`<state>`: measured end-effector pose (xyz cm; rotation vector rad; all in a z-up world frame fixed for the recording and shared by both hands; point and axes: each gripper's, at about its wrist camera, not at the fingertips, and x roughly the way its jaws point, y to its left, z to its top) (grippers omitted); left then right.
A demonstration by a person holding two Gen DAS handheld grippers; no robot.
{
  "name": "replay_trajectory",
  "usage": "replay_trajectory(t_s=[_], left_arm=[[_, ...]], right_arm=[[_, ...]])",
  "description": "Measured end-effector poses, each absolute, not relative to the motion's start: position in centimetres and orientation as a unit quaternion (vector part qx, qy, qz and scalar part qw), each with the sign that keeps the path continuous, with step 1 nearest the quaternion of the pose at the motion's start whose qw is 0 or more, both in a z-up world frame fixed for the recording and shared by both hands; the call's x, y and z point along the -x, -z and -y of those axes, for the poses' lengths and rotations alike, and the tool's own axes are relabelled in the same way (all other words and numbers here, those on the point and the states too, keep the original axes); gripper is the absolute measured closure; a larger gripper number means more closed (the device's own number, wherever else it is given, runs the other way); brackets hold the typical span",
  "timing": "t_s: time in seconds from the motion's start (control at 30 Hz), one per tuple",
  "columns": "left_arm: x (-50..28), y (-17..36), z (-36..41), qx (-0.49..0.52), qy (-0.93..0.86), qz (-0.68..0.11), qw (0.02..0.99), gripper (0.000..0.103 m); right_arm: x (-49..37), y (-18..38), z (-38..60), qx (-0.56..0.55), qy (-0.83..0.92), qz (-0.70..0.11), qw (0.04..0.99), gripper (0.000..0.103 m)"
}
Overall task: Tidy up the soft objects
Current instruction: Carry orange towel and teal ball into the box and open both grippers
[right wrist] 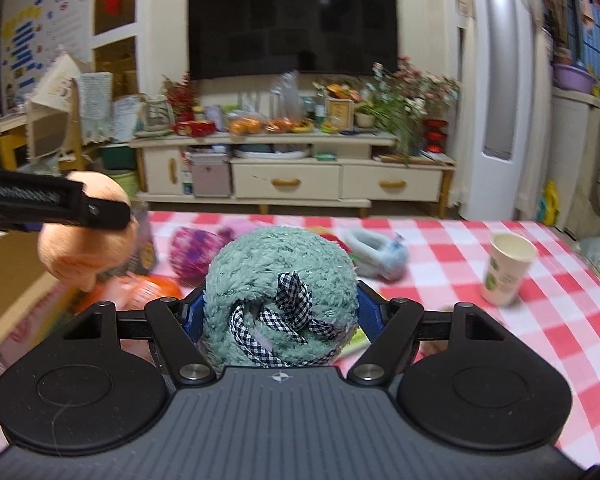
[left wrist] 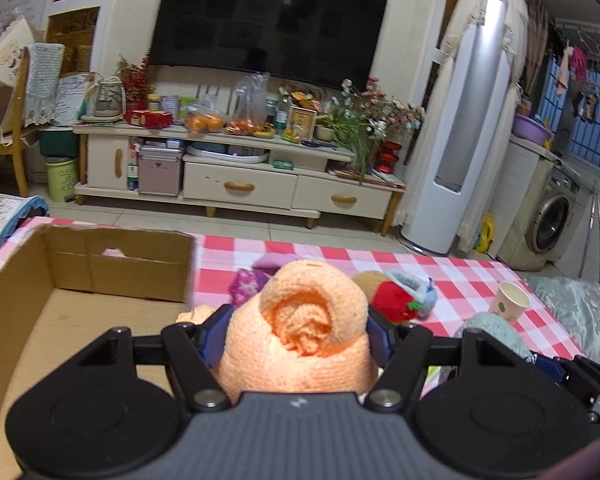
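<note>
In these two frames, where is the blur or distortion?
Left wrist: the cardboard box edge is smeared and the television bows from the fisheye. Right wrist: the orange sock roll and paper cup are motion-blurred; the green fuzzy roll stays sharp.

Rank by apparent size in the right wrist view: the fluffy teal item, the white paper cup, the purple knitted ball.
1. Fluffy teal item, largest, though nearest the camera, which inflates it.
2 and 3. White paper cup and purple knitted ball look alike; unranked.
</note>
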<state>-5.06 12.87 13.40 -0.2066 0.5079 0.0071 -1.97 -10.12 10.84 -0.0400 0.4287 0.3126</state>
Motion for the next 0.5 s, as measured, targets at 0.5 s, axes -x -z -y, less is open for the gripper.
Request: replay_trajectory(t_s=[0.5], left_arm=[[7.3,-13.9,-20.6,0.151,-0.079,-0.227,0.959,0.035]], right_arm=[[0.7,-13.1,1.8,0.048,-0.262,-0.183,0.946,0.013]])
